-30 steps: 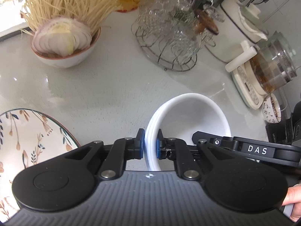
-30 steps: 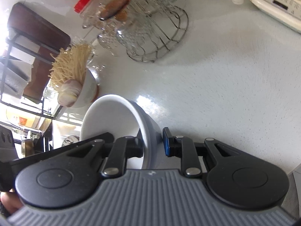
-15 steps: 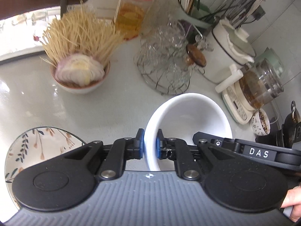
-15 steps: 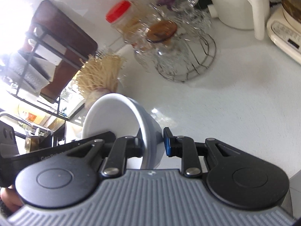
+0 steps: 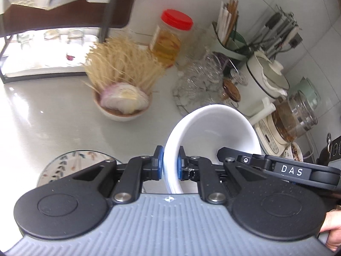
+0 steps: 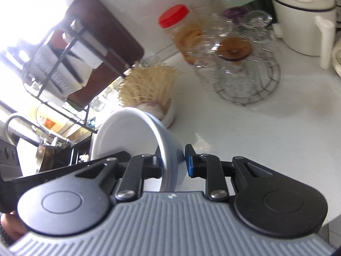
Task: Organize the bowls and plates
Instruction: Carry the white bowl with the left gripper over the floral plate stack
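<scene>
Pale kitchen counter (image 5: 49, 115) carries a noodle bowl (image 5: 122, 106), a red-lidded jar (image 5: 170, 38), a wire rack of glasses (image 5: 200, 87) and a floral plate (image 5: 74, 164). Above it, a white bowl (image 5: 215, 132) hangs tilted, clear of the counter. Left gripper (image 5: 169, 166) pinches its near rim, pads on either side of the wall. Right gripper (image 6: 173, 163) clamps the opposite rim of the bowl (image 6: 136, 136).
</scene>
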The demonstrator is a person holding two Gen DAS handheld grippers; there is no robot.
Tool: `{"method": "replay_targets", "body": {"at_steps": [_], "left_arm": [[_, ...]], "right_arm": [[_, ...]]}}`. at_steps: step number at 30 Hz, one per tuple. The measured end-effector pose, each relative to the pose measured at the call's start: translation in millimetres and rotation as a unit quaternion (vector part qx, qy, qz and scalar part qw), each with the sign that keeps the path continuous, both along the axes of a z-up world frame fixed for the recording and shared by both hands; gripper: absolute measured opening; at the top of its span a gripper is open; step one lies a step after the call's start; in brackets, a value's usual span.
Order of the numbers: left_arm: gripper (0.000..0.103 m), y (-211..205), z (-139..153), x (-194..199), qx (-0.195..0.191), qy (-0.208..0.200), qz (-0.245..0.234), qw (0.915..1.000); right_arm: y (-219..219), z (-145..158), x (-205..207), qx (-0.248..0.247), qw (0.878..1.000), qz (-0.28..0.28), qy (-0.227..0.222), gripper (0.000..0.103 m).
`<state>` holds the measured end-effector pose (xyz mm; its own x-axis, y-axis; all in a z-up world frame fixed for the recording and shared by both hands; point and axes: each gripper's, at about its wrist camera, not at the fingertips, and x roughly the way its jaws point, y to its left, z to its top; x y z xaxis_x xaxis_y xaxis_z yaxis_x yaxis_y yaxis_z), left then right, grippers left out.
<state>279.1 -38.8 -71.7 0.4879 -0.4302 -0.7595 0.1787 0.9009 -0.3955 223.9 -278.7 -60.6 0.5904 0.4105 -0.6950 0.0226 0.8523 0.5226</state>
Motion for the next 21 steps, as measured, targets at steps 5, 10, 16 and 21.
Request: {"method": "replay_targets", "body": {"at_steps": [5, 10, 16, 21], "left_arm": [[0.015, 26, 2, -9, 0.000, -0.004, 0.018, 0.9998], [0.015, 53, -5, -21, -0.002, 0.002, 0.034, 0.9994], [0.015, 82, -23, -35, -0.005, 0.019, 0.059, 0.9981], [0.015, 99, -38, -40, -0.005, 0.035, 0.068, 0.9970]], "right_arm": [[23, -1, 3, 0.001, 1.000, 0.020, 0.002, 0.024], [47, -9, 2, 0.003, 0.999, 0.038, 0.013, 0.024], [75, -23, -2, -0.004, 0.998, 0.060, 0.029, 0.024], [94, -36, -2, -0.012, 0.996, 0.076, 0.048, 0.024]]}}
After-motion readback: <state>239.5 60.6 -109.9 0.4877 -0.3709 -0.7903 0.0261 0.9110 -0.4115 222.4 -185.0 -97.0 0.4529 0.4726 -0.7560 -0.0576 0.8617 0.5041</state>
